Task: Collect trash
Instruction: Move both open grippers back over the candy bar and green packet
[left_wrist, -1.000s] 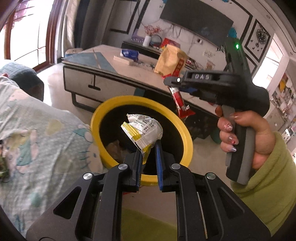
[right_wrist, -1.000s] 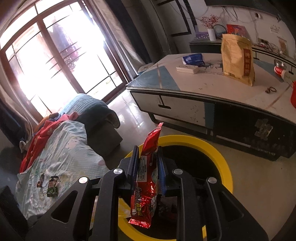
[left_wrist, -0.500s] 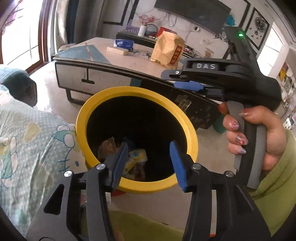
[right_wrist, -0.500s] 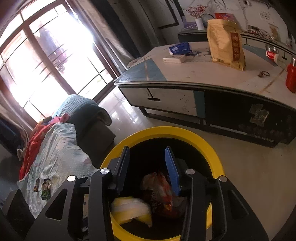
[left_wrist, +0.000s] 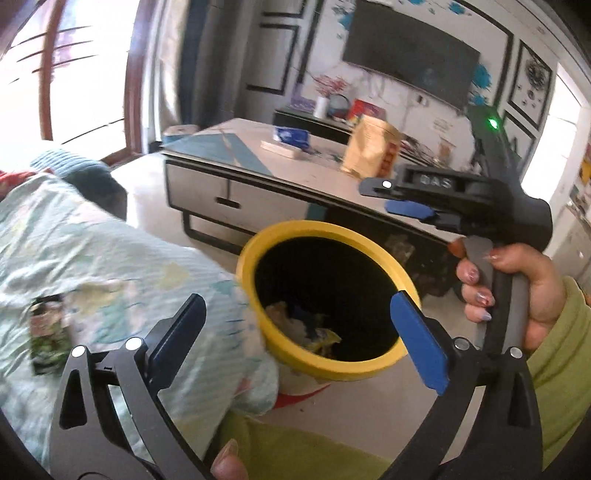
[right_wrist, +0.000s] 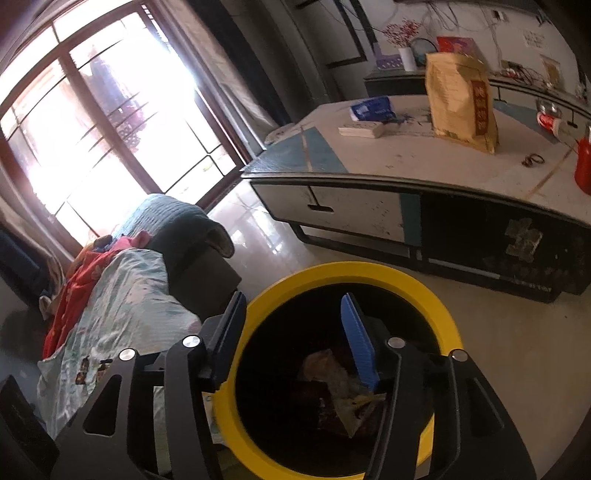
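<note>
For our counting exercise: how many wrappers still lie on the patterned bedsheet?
2: one wrapper and a smaller wrapper just left of it, on the bedsheet. Folds may hide others.

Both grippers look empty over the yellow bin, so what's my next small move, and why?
Probably swing the left gripper toward the small dark wrapper lying on the patterned blanket. Its jaws are opening with nothing between them, wrappers already lie in the bin, and that one remains out.

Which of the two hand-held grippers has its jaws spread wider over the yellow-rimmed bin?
The left hand-held gripper: its jaws, still opening and empty, span the yellow-rimmed bin's mouth, while the right hand-held gripper shows a narrower gap.
</note>
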